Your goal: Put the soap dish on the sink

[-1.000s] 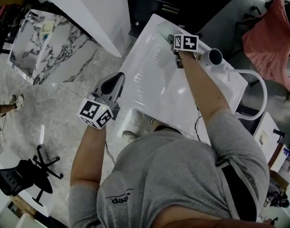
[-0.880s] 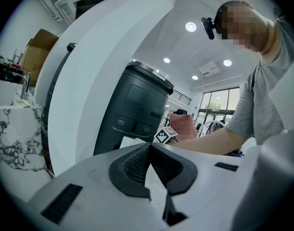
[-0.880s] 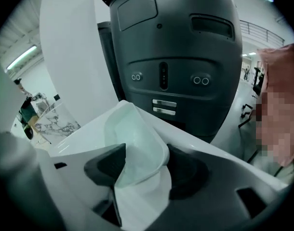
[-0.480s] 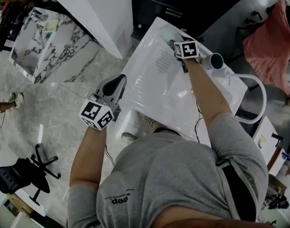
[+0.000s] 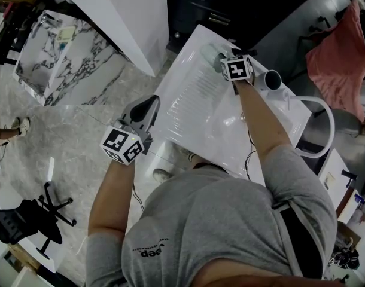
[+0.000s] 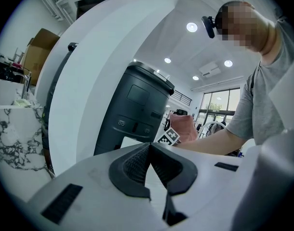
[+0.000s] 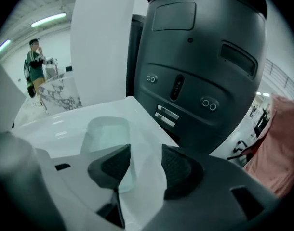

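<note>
The soap dish (image 5: 211, 52), pale green and translucent, lies on the far corner of the white sink (image 5: 200, 115). In the right gripper view the soap dish (image 7: 107, 138) rests flat on the sink (image 7: 55, 124), just beyond and partly behind the left pad. My right gripper (image 5: 224, 63) hovers over it, pointing down. The right gripper (image 7: 146, 165) has a gap between its pads and its jaws are closing, with nothing pressed between them. My left gripper (image 5: 150, 102) is held off the sink's near-left edge. The left gripper (image 6: 149, 150) has its pads meeting, with nothing in them.
A tall dark grey machine (image 7: 200, 57) stands right behind the sink's far edge. A grey tube (image 5: 270, 76) and a white curved pipe (image 5: 329, 121) sit at the sink's right. A marble slab (image 5: 63, 55) and an office chair (image 5: 27, 220) are at left. A person (image 7: 35, 66) stands far off.
The right gripper has rolled about its own line and shifted slightly to the right over the sink's far corner. The left gripper has stayed where it was.
</note>
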